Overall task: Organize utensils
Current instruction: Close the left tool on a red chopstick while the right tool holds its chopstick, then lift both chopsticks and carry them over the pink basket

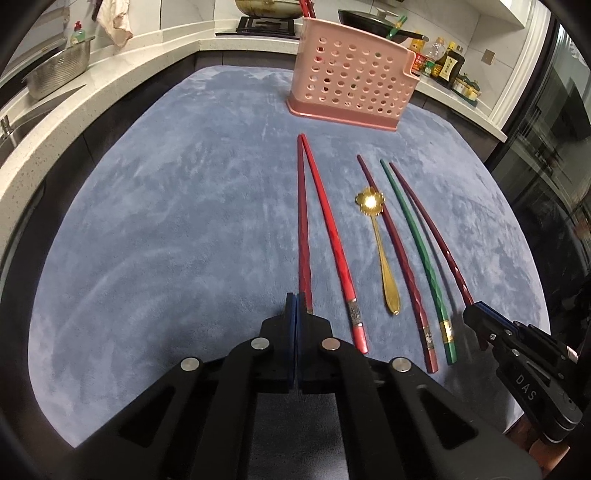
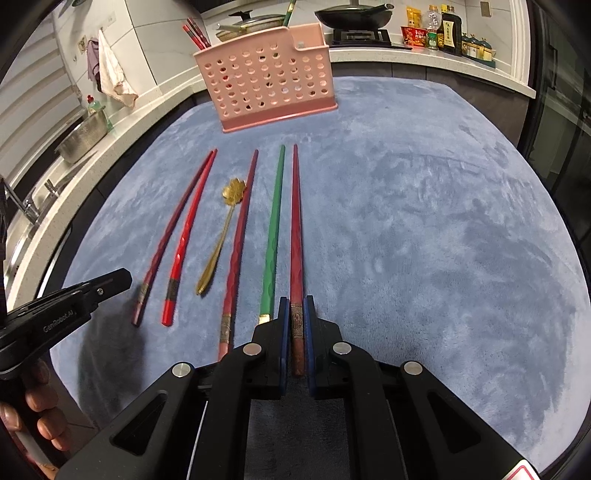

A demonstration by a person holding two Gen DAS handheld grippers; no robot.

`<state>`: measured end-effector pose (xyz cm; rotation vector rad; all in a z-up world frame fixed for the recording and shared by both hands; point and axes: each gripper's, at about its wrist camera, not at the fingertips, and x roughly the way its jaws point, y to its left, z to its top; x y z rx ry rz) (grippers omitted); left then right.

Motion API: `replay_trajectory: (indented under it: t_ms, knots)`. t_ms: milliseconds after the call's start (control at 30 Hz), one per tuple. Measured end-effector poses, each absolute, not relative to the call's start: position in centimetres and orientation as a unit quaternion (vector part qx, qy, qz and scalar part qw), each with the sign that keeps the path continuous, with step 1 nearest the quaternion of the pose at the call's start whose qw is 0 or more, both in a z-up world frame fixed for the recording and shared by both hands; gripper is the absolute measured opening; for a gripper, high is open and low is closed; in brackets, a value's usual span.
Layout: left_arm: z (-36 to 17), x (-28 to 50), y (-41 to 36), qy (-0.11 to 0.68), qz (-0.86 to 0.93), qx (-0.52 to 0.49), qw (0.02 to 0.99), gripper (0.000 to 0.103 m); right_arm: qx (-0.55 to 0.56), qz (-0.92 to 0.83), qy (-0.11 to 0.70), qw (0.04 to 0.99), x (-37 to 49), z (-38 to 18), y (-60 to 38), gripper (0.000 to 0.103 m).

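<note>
Several chopsticks and a gold spoon lie side by side on a blue cloth. My left gripper is shut, its tips over the near end of the leftmost dark red chopstick; whether it grips it is unclear. Beside that lies a bright red chopstick. My right gripper is closed around the near end of the rightmost dark red chopstick, which lies on the cloth. A green chopstick lies just left of it. A pink perforated holder stands at the far side with chopsticks in it.
A stone counter runs around the cloth, with a metal colander and sink at the left, a stove and black pan behind, and sauce bottles at the back right.
</note>
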<state>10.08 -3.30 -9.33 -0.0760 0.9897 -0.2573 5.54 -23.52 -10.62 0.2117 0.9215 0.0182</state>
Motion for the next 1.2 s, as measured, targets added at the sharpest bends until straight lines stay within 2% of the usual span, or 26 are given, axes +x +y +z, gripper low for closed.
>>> replay_trajectory:
  t_ms: [300, 567, 600, 733, 1000, 1067, 1100, 1200]
  knots:
    - [-7.7, 10.3, -2.1, 0.459, -0.127, -0.054, 0.878, 0.000, 0.106, 0.010, 0.435, 0.894, 5.4, -9.7, -23.7, 0.007]
    - [-8.9, 9.6, -2.6, 0.470, -0.148, -0.064, 0.868, 0.001, 0.105, 0.013, 0.441, 0.891, 5.4, -10.1, -23.6, 0.007]
    - [-9.2, 9.6, -2.9, 0.475, -0.149, -0.060, 0.865, 0.003, 0.105, 0.013, 0.442, 0.891, 5.4, -10.1, -23.6, 0.007]
    - [-10.4, 9.8, -3.3, 0.488, -0.149, -0.065, 0.858, 0.021, 0.106, 0.014, 0.443, 0.890, 5.4, -10.4, -23.5, 0.007]
    - [-11.7, 9.6, -3.5, 0.500, -0.152, -0.054, 0.851, 0.021, 0.106, 0.015, 0.445, 0.889, 5.5, -10.4, -23.5, 0.007]
    - [-11.8, 9.4, -3.5, 0.501, -0.152, -0.050, 0.851, 0.017, 0.105, 0.015, 0.445, 0.889, 5.3, -10.5, -23.4, 0.007]
    - [-11.9, 9.5, -3.5, 0.502, -0.152, -0.049, 0.850, 0.008, 0.105, 0.015, 0.445, 0.889, 5.3, -10.6, -23.4, 0.007]
    - [-11.9, 9.5, -3.3, 0.503, -0.154, -0.054, 0.849, 0.008, 0.105, 0.016, 0.444, 0.890, 5.2, -10.6, -23.2, 0.007]
